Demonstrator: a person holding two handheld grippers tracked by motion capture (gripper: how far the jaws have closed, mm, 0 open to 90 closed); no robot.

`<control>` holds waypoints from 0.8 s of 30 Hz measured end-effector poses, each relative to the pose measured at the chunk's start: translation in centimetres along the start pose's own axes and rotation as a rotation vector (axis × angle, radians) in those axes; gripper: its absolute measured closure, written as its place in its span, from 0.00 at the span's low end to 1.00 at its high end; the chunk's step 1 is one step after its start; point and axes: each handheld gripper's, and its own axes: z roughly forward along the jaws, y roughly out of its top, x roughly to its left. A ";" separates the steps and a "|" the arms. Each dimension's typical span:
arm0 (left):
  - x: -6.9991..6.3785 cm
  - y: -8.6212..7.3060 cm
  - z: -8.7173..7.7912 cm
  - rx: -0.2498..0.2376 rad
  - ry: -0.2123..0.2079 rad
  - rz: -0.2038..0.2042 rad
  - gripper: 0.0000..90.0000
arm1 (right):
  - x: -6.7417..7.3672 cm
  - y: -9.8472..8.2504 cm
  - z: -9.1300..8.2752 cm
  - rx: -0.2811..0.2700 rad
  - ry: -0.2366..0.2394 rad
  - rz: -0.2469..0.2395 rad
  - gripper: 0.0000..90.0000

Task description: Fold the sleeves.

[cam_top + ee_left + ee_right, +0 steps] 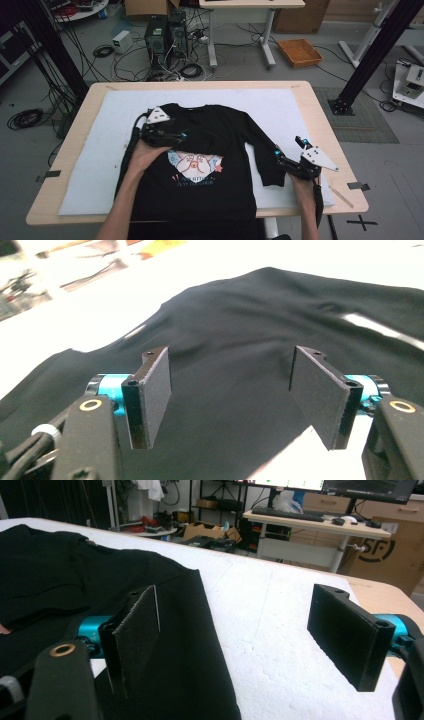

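Left gripper view shows the left gripper [230, 390] with its jaws wide apart and nothing between the pads; black cloth of the sweatshirt [240, 330] lies under and ahead of them. From the high view, this gripper [167, 135] hovers over the chest part of the sweatshirt [210, 150], just above the cartoon print [195, 167]. The right gripper [289, 149] also stands open, at the end of the right sleeve [267, 160]. One pad is over the sleeve [190, 645], the other over the white mat [280, 630]. The sweatshirt lies flat on this mat on the wooden table [325, 120].
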 end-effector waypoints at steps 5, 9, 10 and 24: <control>2.0 -1.3 -2.7 -0.014 0.019 -0.072 0.37 | 0.0 0.0 0.1 0.011 0.006 0.003 0.23; 3.7 -3.2 -5.0 -0.029 0.086 -0.101 0.37 | 0.0 0.1 0.1 0.013 0.008 -0.005 0.23; 4.1 -3.8 -5.5 -0.036 0.095 -0.110 0.37 | 0.0 0.1 0.2 0.018 0.009 -0.006 0.23; 6.3 -9.3 -9.8 -0.183 0.146 -0.162 0.37 | -0.5 0.3 0.0 0.046 0.088 0.040 0.27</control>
